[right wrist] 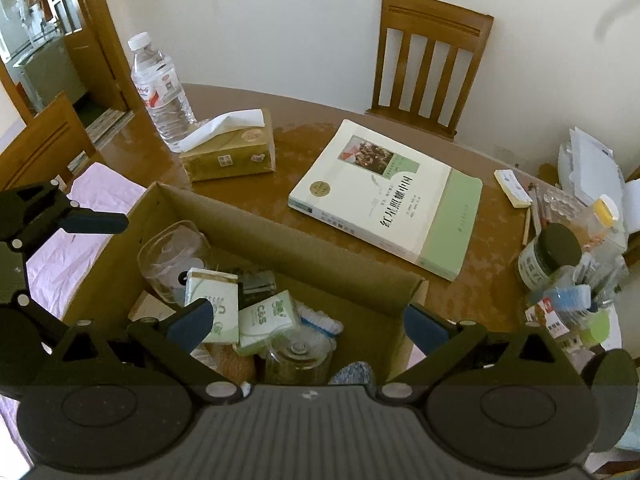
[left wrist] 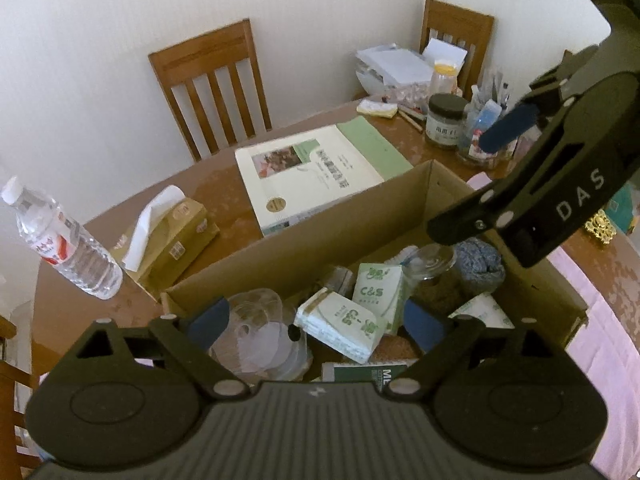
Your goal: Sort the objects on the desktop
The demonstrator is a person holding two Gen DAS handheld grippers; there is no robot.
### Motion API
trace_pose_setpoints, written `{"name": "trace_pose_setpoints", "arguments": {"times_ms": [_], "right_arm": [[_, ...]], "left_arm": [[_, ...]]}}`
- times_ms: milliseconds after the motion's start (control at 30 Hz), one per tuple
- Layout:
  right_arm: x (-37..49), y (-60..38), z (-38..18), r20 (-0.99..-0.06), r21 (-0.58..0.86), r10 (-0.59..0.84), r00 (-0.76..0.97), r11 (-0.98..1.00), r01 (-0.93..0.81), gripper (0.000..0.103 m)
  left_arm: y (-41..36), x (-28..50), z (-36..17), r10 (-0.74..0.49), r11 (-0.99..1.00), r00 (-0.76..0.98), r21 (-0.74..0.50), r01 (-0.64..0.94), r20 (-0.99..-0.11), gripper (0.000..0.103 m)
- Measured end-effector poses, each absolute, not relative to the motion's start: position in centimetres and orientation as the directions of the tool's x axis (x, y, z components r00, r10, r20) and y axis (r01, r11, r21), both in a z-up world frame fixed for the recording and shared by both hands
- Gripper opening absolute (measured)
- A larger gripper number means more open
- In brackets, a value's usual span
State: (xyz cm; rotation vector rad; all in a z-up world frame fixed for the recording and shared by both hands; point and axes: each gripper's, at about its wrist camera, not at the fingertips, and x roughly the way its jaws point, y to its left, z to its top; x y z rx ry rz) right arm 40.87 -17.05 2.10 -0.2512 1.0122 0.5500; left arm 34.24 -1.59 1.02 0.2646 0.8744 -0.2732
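An open cardboard box [left wrist: 340,220] [right wrist: 304,252] sits on the brown table, holding tissue packs [left wrist: 344,320] [right wrist: 212,304], a clear glass jar [right wrist: 172,256], a lidded jar [right wrist: 298,354], a clear plastic container [left wrist: 260,332] and a blue cloth [left wrist: 480,266]. A white and green book [left wrist: 312,172] [right wrist: 388,196], a tissue box [left wrist: 176,236] [right wrist: 228,152] and a water bottle [left wrist: 64,240] [right wrist: 160,92] lie beyond it. My left gripper [left wrist: 316,322] is open and empty above the box. My right gripper [right wrist: 306,320] is open and empty above the box; it also shows in the left wrist view [left wrist: 472,184].
Jars and a pen holder [left wrist: 476,128] [right wrist: 560,276] with papers crowd the table's far right corner. Wooden chairs [left wrist: 212,84] [right wrist: 428,60] stand against the white wall. A pink cloth [right wrist: 80,216] covers the table's near side.
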Motion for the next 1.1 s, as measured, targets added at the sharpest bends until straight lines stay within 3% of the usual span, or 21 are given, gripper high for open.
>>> {"name": "trace_pose_setpoints", "arguments": {"times_ms": [567, 1100], "right_arm": [[34.0, -18.9, 3.3, -0.871, 0.084, 0.268, 0.411, 0.906, -0.414, 0.103], [25.9, -18.6, 3.6, -0.861, 0.068, 0.24, 0.448, 0.928, -0.365, 0.103]], "left_arm": [[0.0, 26.9, 4.2, -0.099, 0.969, 0.703, 0.094, 0.23, -0.704, 0.101], [-0.3, 19.8, 3.6, 0.039, 0.986, 0.725, 0.146, 0.084, -0.687, 0.102]]}}
